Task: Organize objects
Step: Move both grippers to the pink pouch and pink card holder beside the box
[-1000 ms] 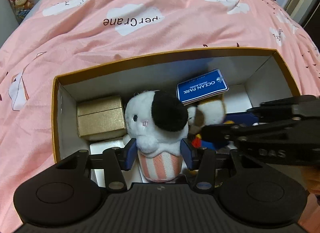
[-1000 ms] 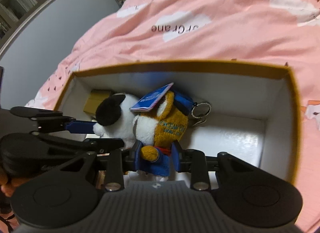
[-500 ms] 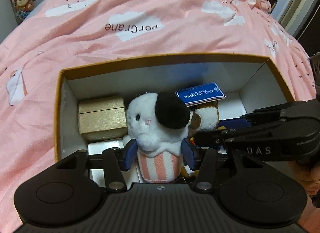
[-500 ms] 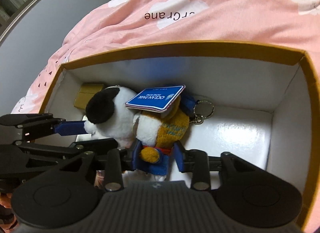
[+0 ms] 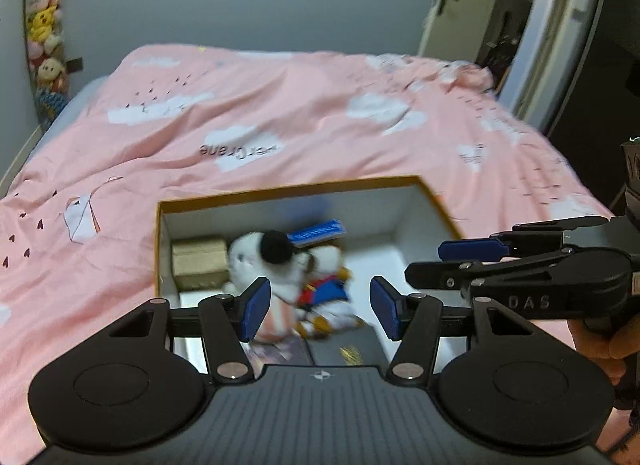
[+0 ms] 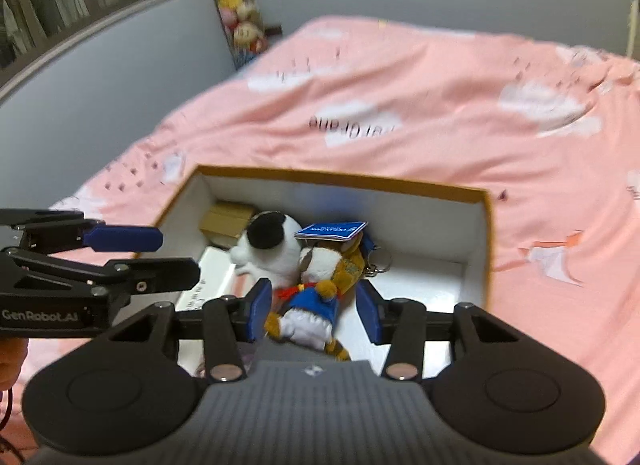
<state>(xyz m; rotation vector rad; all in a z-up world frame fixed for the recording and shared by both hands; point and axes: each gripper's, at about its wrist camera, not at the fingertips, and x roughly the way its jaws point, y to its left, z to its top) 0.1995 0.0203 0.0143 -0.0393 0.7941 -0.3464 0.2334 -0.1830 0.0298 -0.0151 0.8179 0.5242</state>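
Observation:
An open box (image 5: 280,192) (image 6: 360,181) with a gold rim and white inside lies on the pink bed. In it lie a white plush with a black ear and striped base (image 5: 264,261) (image 6: 270,245) and a brown plush in blue clothes (image 5: 326,297) (image 6: 316,293) with a blue Ocean Park tag (image 5: 318,231) (image 6: 332,230). A gold box (image 5: 198,263) (image 6: 228,219) sits at the box's left end. My left gripper (image 5: 318,311) is open and empty above the box. My right gripper (image 6: 312,311) is open and empty above it too.
A pink quilt with white clouds (image 5: 300,133) covers the bed around the box. A dark flat item (image 5: 344,349) lies in the box's near end. Plush toys hang on the wall at the left (image 5: 42,41). A door (image 5: 452,1) stands at the back right.
Both grippers have let go of their plush toys, opened wide and pulled back up and away from the box. The two toys now lie in the box.

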